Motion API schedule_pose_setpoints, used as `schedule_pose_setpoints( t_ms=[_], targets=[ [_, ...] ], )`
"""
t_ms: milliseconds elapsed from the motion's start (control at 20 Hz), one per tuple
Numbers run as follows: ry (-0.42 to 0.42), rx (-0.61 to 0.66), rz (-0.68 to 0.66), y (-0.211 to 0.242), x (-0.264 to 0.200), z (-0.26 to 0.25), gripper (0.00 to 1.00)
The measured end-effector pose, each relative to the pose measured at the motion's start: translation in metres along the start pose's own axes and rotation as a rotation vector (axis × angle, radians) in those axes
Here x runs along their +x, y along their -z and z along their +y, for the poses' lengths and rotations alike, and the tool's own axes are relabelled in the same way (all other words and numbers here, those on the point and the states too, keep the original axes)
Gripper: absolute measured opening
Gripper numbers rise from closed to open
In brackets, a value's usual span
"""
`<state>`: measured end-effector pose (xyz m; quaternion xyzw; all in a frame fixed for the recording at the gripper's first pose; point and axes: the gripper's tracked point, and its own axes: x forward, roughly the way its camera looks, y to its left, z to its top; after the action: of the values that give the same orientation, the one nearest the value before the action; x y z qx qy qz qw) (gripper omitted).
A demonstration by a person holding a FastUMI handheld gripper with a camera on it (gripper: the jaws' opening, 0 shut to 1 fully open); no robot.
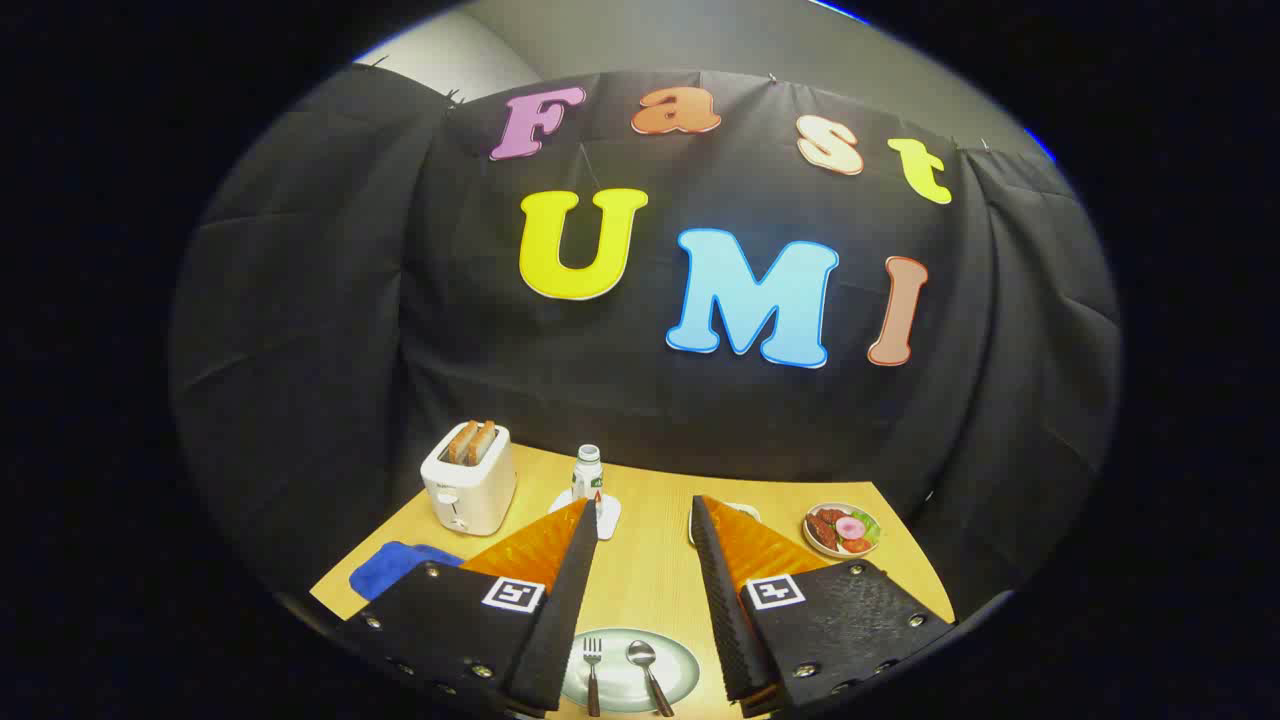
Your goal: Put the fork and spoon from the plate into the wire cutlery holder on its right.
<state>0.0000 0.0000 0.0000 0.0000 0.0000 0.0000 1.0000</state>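
Steel fork (592, 672) between open tool (645, 520) fingers

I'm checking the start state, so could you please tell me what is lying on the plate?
A fork and a spoon lie side by side on the plate, between the open gripper fingers. The fingers cover the plate's side rims.

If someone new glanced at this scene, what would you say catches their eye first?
Probably the open claw, its two orange-and-black fingers spread over the wooden table. Between them, near their base, a pale plate holds a fork and spoon side by side. Beyond the fingers stands a white toaster with toast.
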Motion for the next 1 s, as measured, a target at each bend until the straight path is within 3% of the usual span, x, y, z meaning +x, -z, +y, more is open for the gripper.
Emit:
schedule_pose_setpoints(
  t_ms=[550, 1000],
  targets=[
    [0.028, -0.018, 0.298, 0.095, 0.025, -0.006, 0.59],
    [0.052, -0.026, 0.635, 0.203, 0.027, -0.007, 0.59]
  ],
)
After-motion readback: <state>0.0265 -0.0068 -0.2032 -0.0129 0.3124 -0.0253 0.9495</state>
